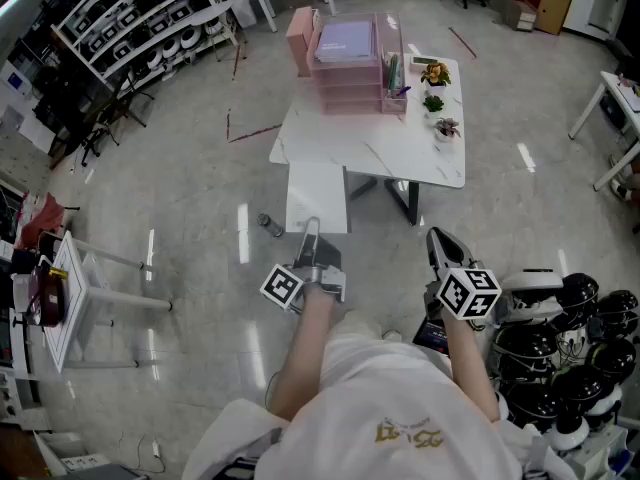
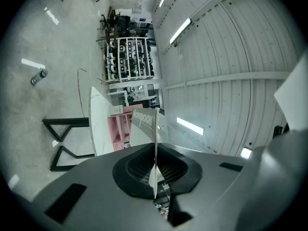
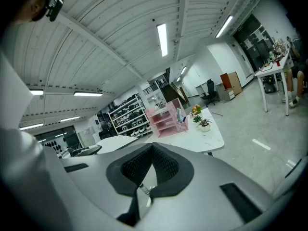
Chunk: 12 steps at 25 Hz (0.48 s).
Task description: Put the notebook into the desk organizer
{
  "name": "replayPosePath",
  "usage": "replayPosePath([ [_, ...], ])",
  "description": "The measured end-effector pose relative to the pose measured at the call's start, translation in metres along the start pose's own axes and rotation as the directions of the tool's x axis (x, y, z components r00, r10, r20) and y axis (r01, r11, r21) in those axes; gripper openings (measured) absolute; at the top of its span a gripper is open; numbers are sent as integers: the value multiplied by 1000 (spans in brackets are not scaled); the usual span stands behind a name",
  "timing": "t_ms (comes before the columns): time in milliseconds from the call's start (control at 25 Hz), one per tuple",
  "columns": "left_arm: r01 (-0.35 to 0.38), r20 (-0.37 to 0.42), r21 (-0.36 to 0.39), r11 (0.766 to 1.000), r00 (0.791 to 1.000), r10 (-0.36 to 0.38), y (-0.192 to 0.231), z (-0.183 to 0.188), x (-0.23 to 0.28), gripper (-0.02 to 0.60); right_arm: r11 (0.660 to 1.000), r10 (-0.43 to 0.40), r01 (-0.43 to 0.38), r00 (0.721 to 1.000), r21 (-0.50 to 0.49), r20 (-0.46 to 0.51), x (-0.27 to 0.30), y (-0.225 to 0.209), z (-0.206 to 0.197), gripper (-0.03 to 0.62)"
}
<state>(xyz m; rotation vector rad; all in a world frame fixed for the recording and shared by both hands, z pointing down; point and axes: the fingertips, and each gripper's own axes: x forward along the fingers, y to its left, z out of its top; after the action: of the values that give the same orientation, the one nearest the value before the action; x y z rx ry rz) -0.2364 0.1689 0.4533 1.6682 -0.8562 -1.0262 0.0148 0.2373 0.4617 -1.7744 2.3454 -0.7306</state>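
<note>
A thin white notebook (image 1: 316, 196) sticks out forward from my left gripper (image 1: 312, 236), whose jaws are shut on its near edge. In the left gripper view the notebook (image 2: 144, 125) stands edge-on between the pads of the left gripper (image 2: 155, 150). The pink desk organizer (image 1: 350, 68) stands at the far side of the white table (image 1: 400, 148), well ahead of both grippers. It also shows in the left gripper view as the organizer (image 2: 119, 128) and in the right gripper view as the organizer (image 3: 166, 119). My right gripper (image 1: 438, 242) hangs shut and empty, its pads (image 3: 166, 165) meeting.
Small potted plants (image 1: 436, 103) and a pen holder (image 1: 394, 80) sit beside the organizer. A bottle (image 1: 270, 225) lies on the floor near the table. A white side table (image 1: 75, 303) is at my left, black-and-white gear (image 1: 560, 343) at my right, shelving (image 1: 140, 18) at the far left.
</note>
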Motion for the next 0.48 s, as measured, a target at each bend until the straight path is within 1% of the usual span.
replayPosePath([
  [320,9,-6,-8,1000,1000,-9,-3,-10,7,26,1000,1,-1,1000,-3,19,-11,-6,8,11],
  [480,11,-16,-7,1000,1000,-11,-3,-20,8,26,1000,26,-27,999,16,32,-18,-9,15,12],
])
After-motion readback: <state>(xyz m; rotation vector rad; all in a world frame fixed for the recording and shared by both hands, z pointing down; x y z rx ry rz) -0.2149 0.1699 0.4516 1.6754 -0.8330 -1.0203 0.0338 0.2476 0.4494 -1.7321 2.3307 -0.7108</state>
